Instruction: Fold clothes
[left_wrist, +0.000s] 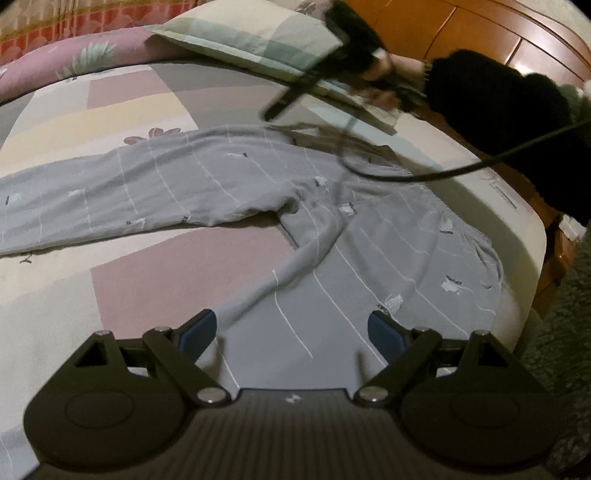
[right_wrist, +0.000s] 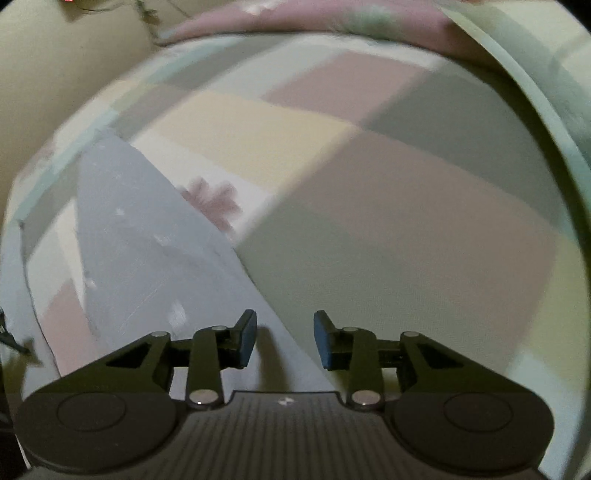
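No legible text anywhere.

One bed (left_wrist: 74, 258) carries one grey trousers (left_wrist: 229, 184), with one pillow (left_wrist: 251, 40) and one bolster (left_wrist: 74, 62) beyond them. Two grippers (left_wrist: 291, 332) (right_wrist: 285, 334) hover over the bed.

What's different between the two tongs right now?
The left tongs gape wide; the right tongs are only partly open. The left sit low over the grey pyjama pants, with fabric between their tips; the right are lifted over the pants' far edge and the patchwork bedsheet. Both are empty and have blue pads.
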